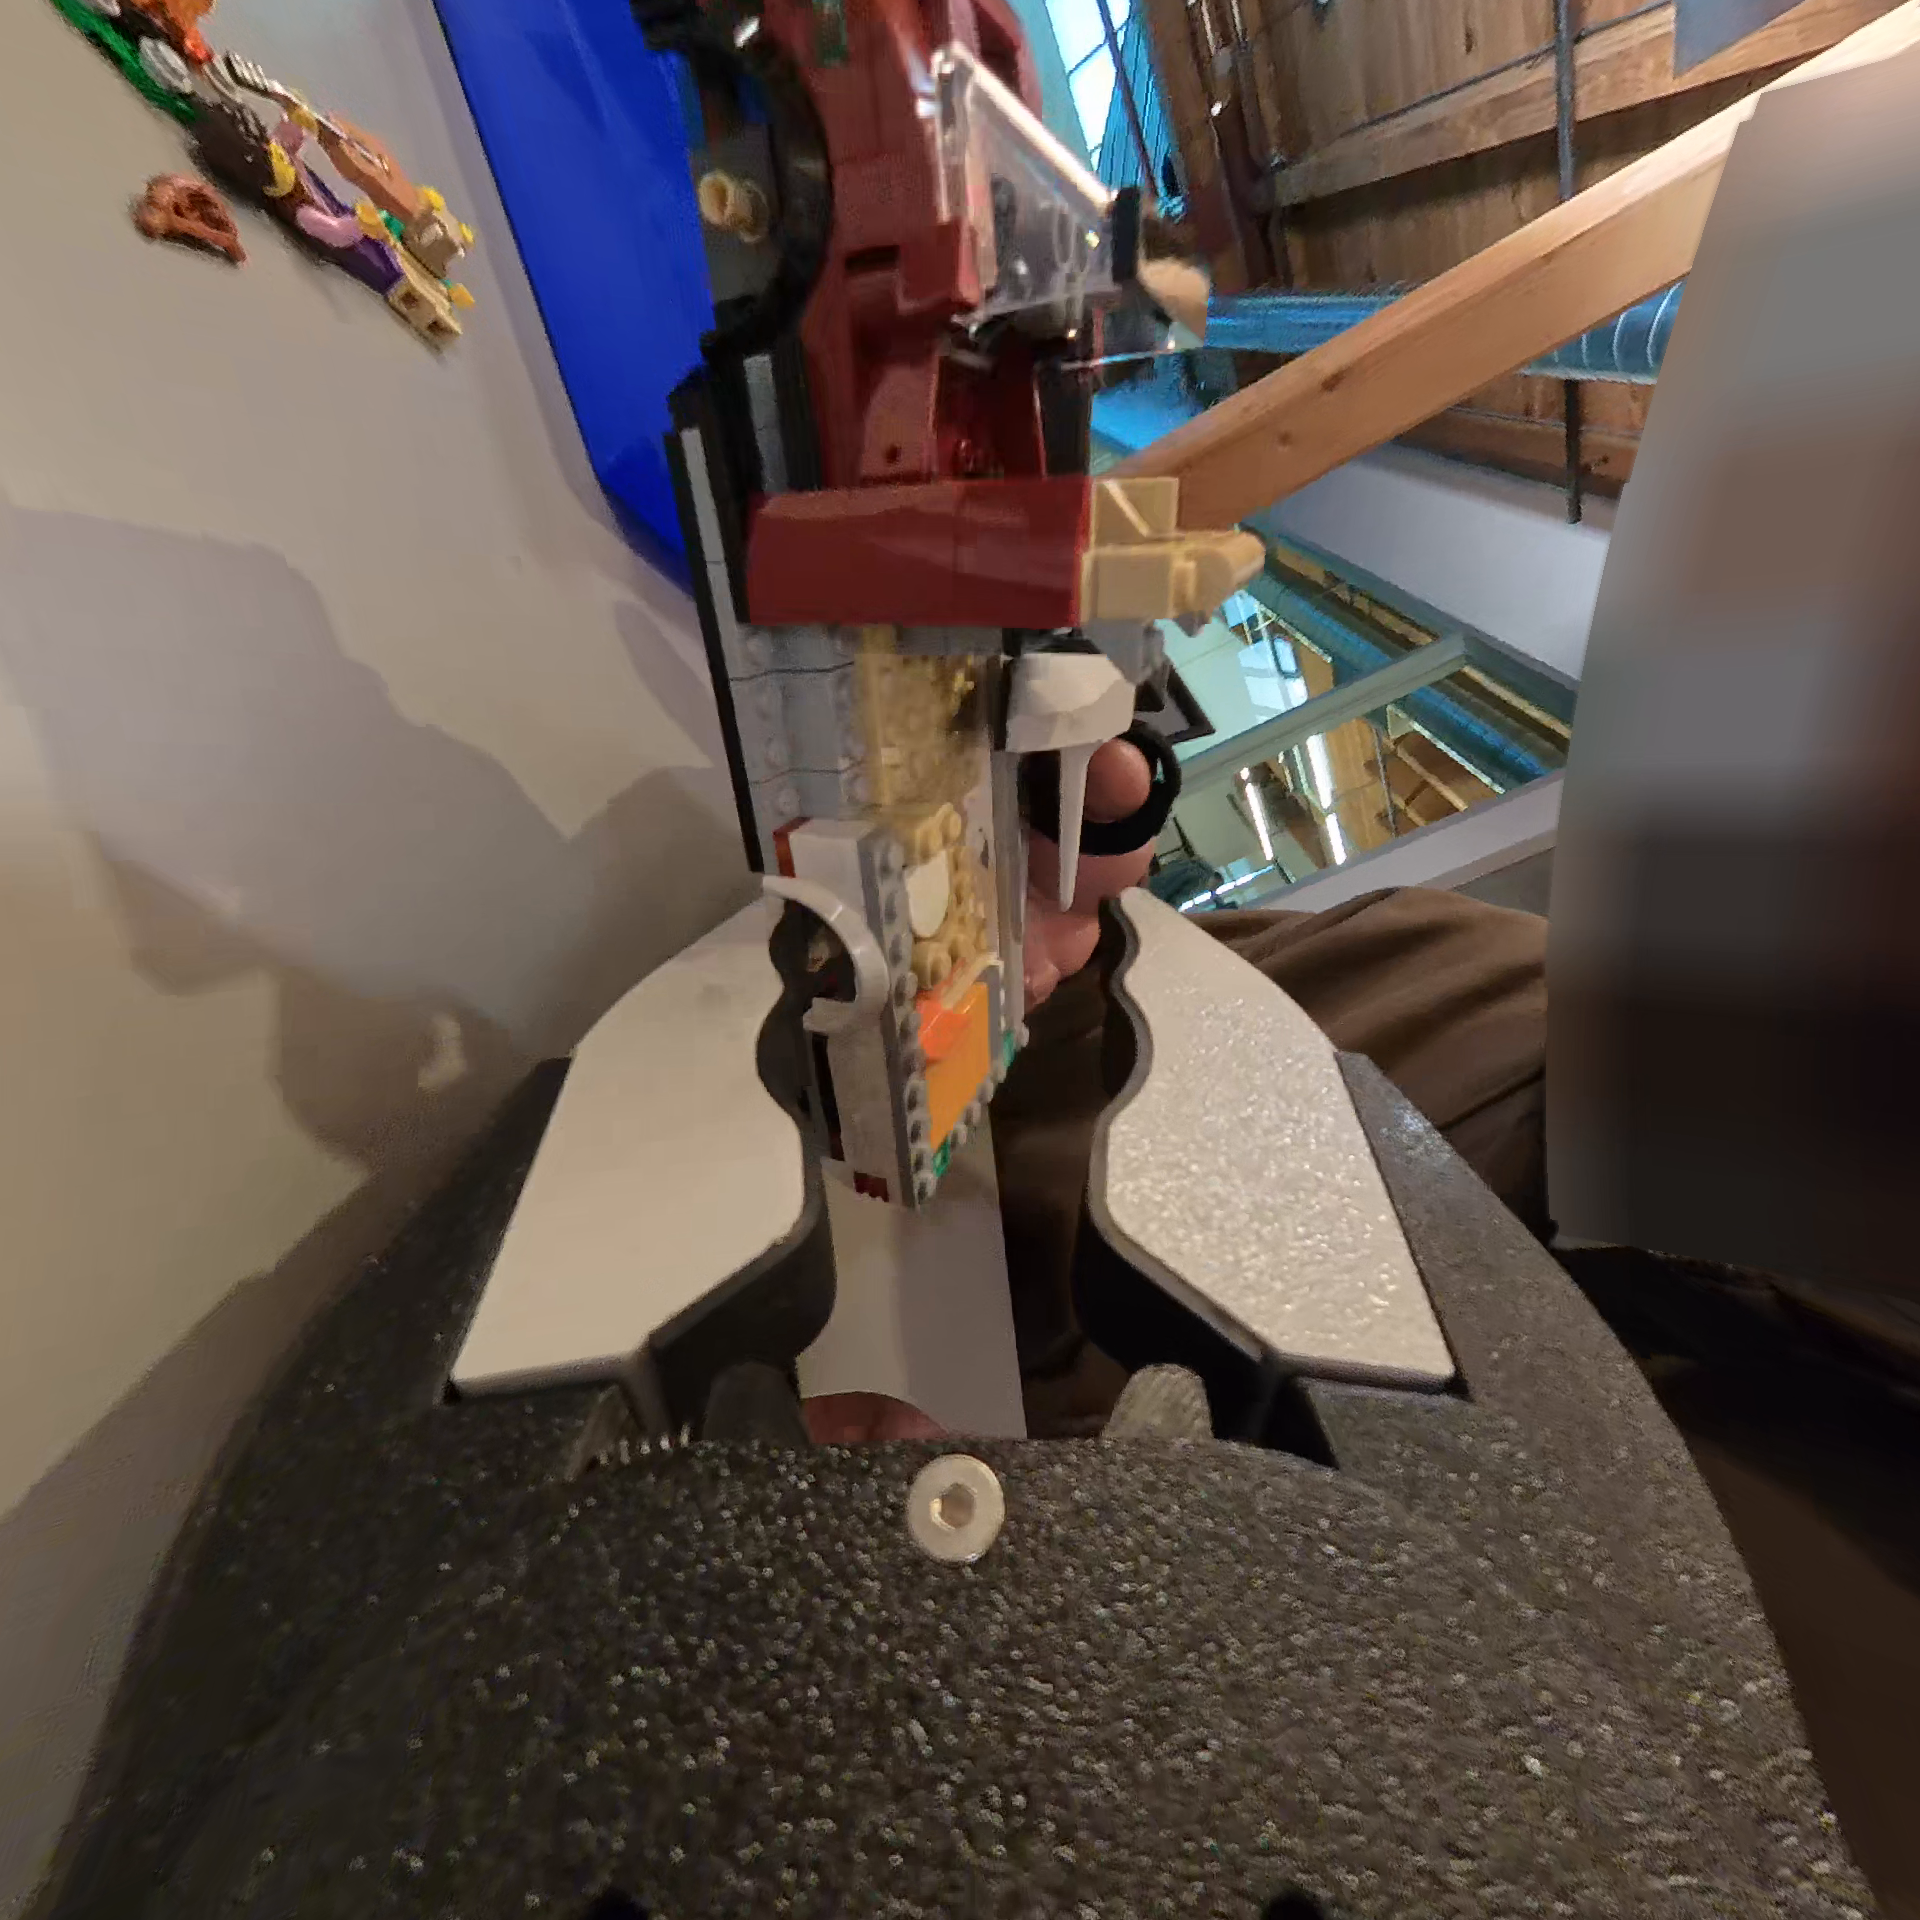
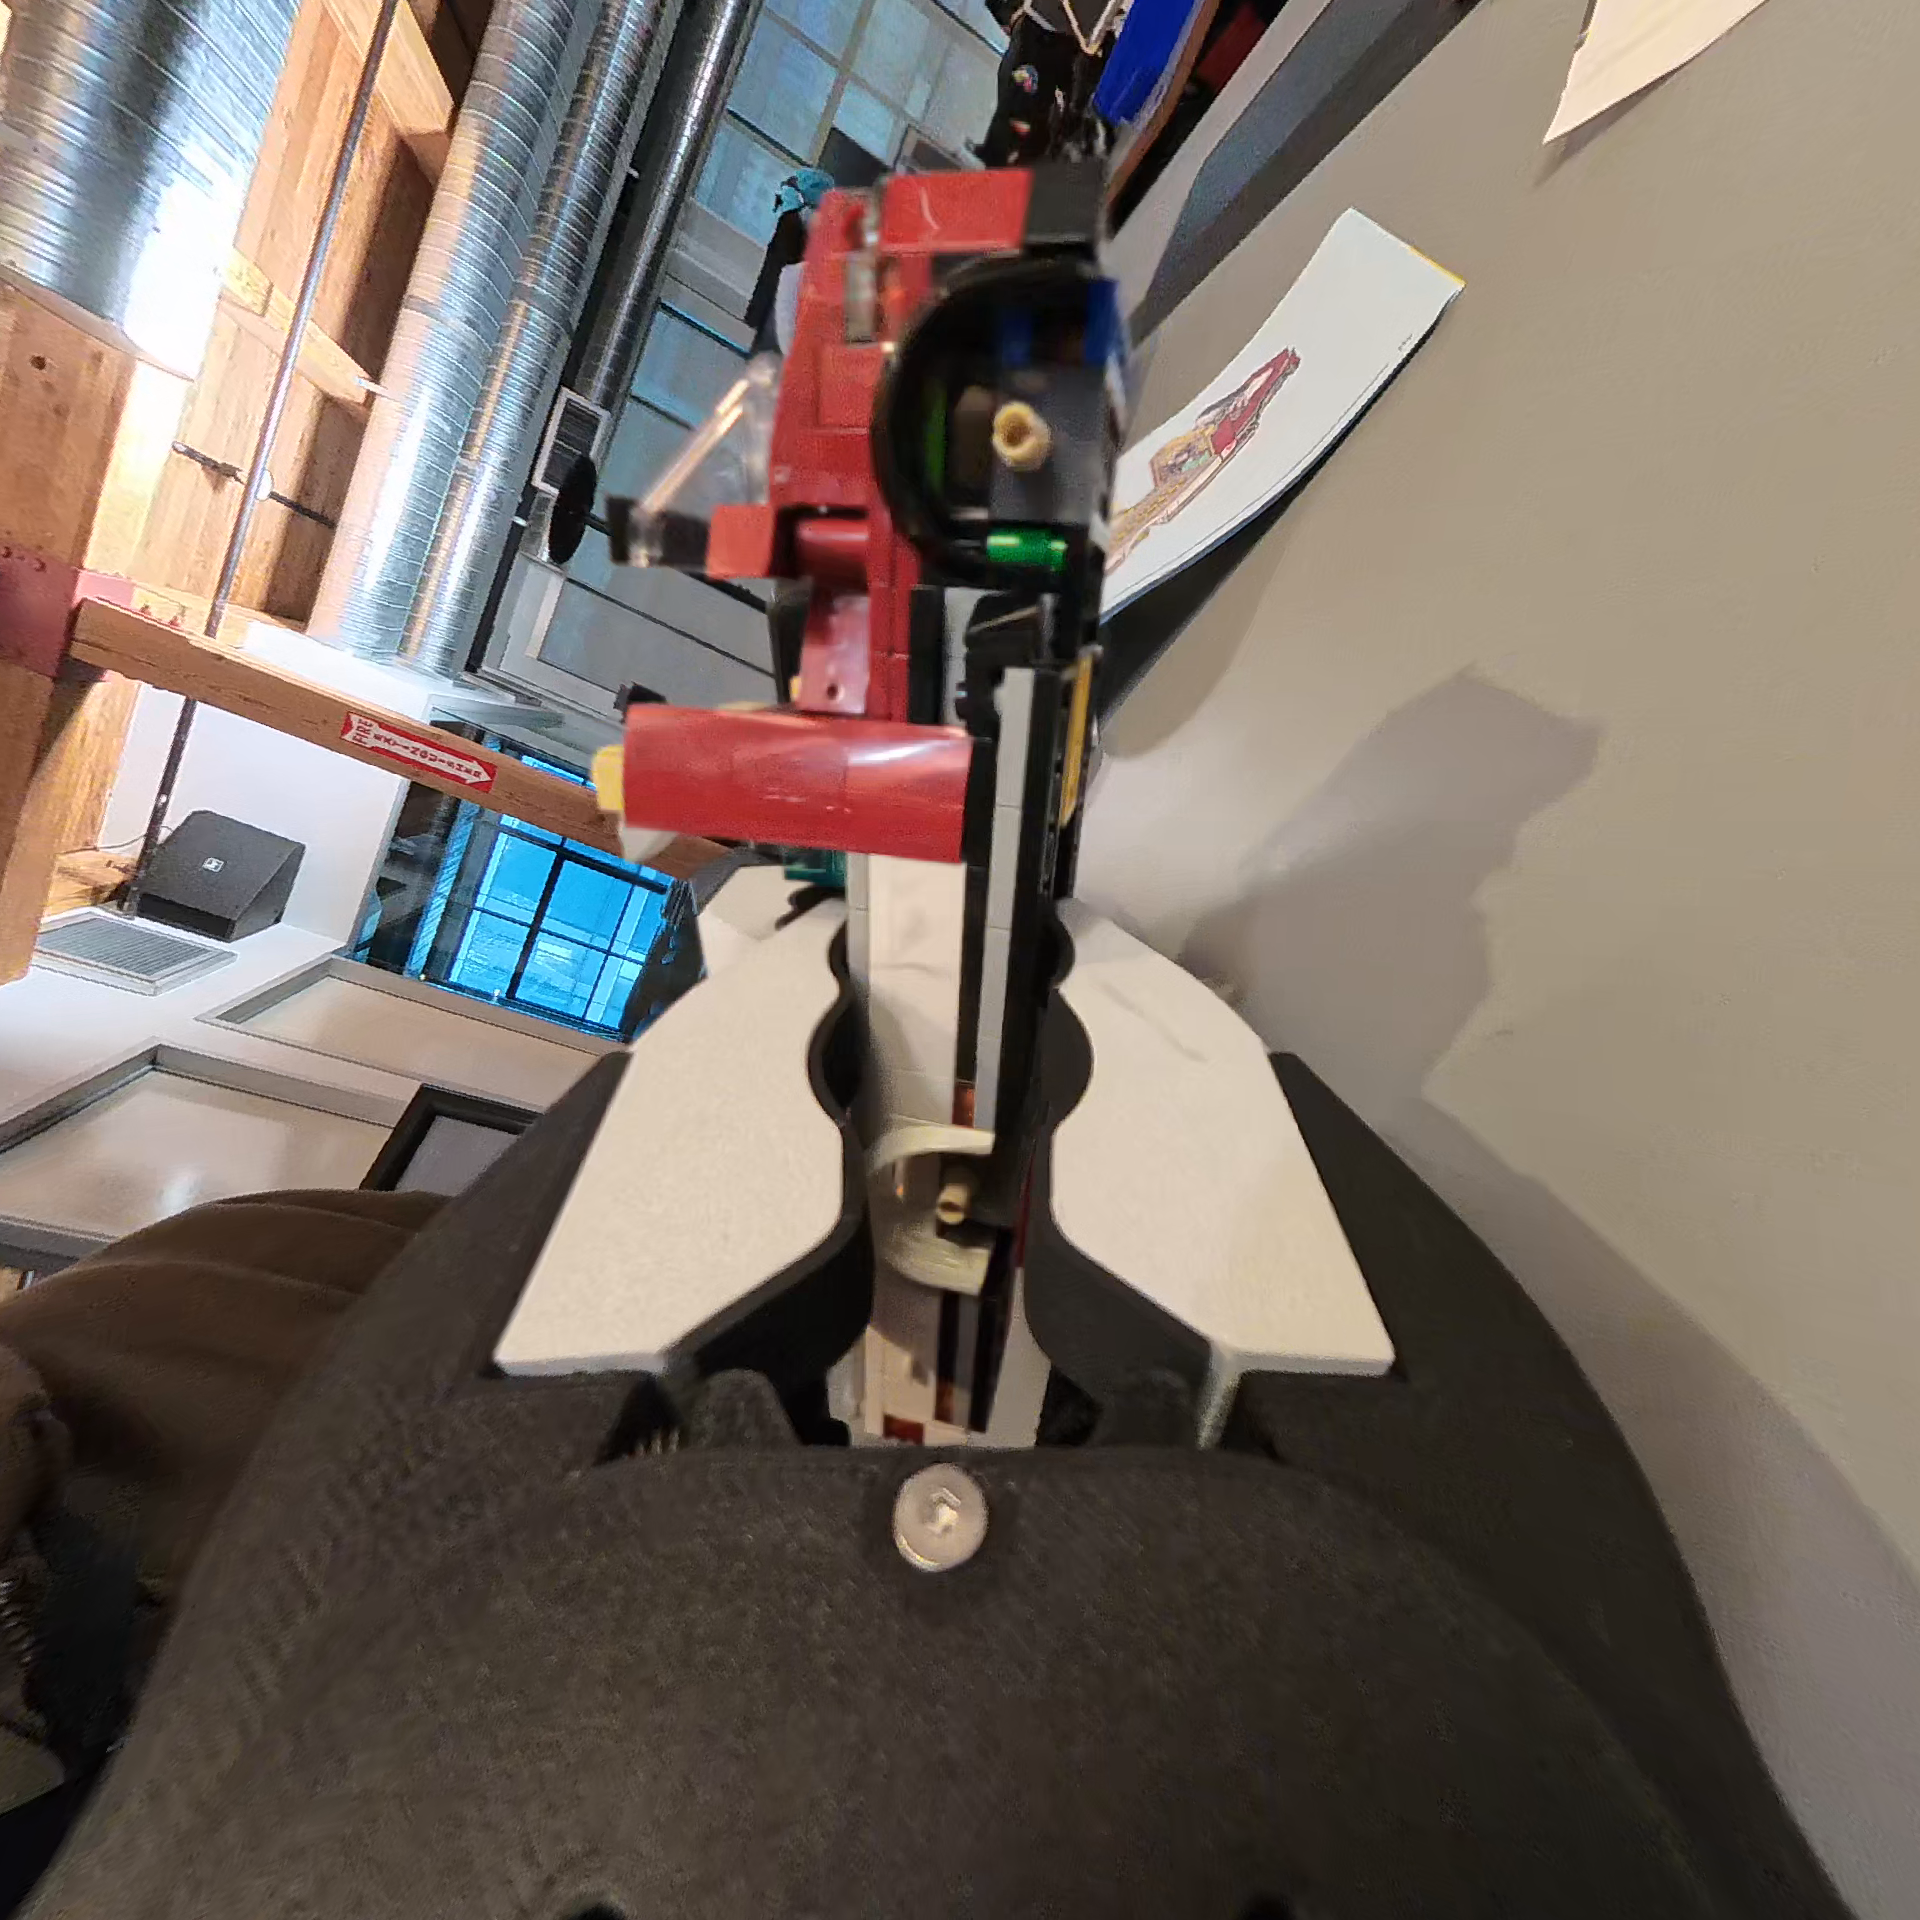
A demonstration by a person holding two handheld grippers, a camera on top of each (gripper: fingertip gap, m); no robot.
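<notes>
Table's loose brick pieces (image 1: 312, 187): left-view only.

A dark-red, grey and tan brick-built model (image 2: 925, 644) is standing on edge, lifted off the tabletop (image 2: 1558, 935), its grey end sitting clamped in the right gripper (image 2: 951, 997).

A loft-style workshop or studio, it seems. Bare timber beams (image 2: 312, 717), ribbed silver ventilation ducts (image 2: 499, 312) and gridded industrial windows (image 2: 561, 935) rise above a pale grey worktable (image 2: 1558, 1039).
</notes>
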